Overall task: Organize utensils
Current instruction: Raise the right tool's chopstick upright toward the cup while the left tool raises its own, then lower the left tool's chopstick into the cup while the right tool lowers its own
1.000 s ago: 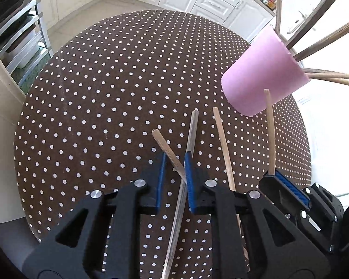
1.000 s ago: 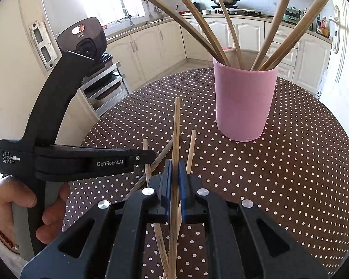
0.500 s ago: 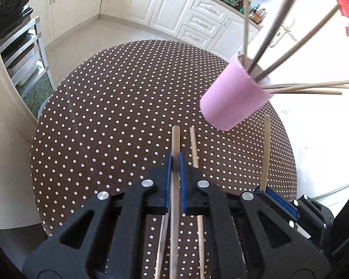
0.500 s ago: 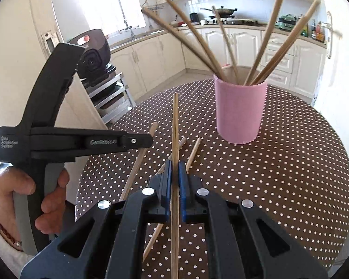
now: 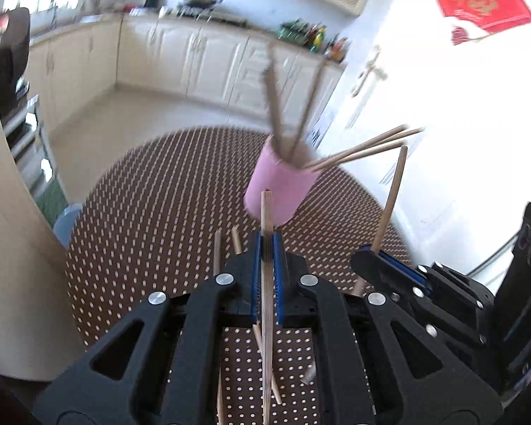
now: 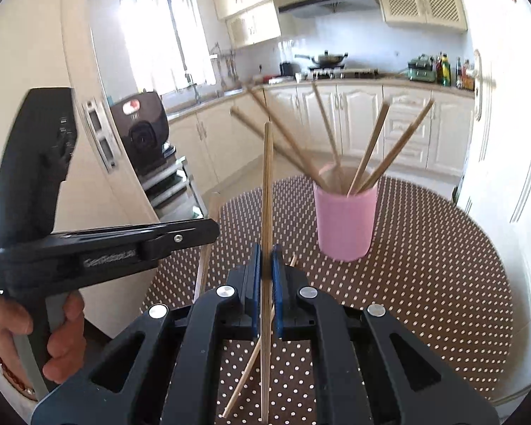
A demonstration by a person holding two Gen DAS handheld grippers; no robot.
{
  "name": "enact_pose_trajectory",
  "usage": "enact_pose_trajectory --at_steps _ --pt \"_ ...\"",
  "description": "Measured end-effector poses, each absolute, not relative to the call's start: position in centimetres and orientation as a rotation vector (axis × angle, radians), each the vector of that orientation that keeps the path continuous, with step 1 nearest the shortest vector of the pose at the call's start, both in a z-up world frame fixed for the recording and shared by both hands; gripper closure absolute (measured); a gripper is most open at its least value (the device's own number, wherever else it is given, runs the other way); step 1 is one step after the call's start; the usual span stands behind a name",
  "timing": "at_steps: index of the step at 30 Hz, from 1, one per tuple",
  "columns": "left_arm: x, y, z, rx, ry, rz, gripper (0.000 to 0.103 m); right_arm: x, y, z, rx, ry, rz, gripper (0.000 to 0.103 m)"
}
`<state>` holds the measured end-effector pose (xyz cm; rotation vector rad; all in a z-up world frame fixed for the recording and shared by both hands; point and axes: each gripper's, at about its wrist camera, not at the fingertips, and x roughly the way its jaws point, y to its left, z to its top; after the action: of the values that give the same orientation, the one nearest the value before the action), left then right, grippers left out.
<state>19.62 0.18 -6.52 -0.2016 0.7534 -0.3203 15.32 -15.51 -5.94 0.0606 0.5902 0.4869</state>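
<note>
A pink cup (image 5: 281, 187) (image 6: 345, 223) with several wooden chopsticks fanned out of it stands on the brown dotted table (image 5: 141, 212). My left gripper (image 5: 265, 248) is shut on one wooden chopstick (image 5: 266, 212), lifted off the table with its tip in front of the cup. Shut on another chopstick (image 6: 266, 184), my right gripper (image 6: 266, 258) holds it raised to the left of the cup. In the left wrist view the right gripper (image 5: 371, 258) appears at the right with its chopstick (image 5: 389, 194). The left gripper (image 6: 209, 228) shows at the left of the right wrist view.
Loose chopsticks (image 5: 217, 244) (image 6: 251, 357) lie on the table (image 6: 424, 265) below the grippers. A person's hand (image 6: 63, 336) grips the left handle. Kitchen cabinets and a metal rack stand beyond the table's far edge.
The left gripper closed on a chopstick and raised it off the table. Both grippers rose and tilted up, so the cup now looks smaller and farther.
</note>
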Motion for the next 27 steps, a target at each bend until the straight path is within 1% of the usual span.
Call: enact_pose_trajectory --at_steps 10,20,27 --pt "15.6 -2.5 -1.1 -0.115 0.530 -0.368 0.096 14.1 -16.7 -2.8 0.071 0.483 0.463 0.098" --pt "16.9 -2.9 2.4 -0.105 0.401 -0.368 0.096 14.7 -17.7 0.0 0.088 0.351 0.407 0.098" --pt "18.6 -4.1 4.8 -0.102 0.270 -0.312 0.096 15.9 -17.4 1.3 0.057 0.240 0.334 0.098"
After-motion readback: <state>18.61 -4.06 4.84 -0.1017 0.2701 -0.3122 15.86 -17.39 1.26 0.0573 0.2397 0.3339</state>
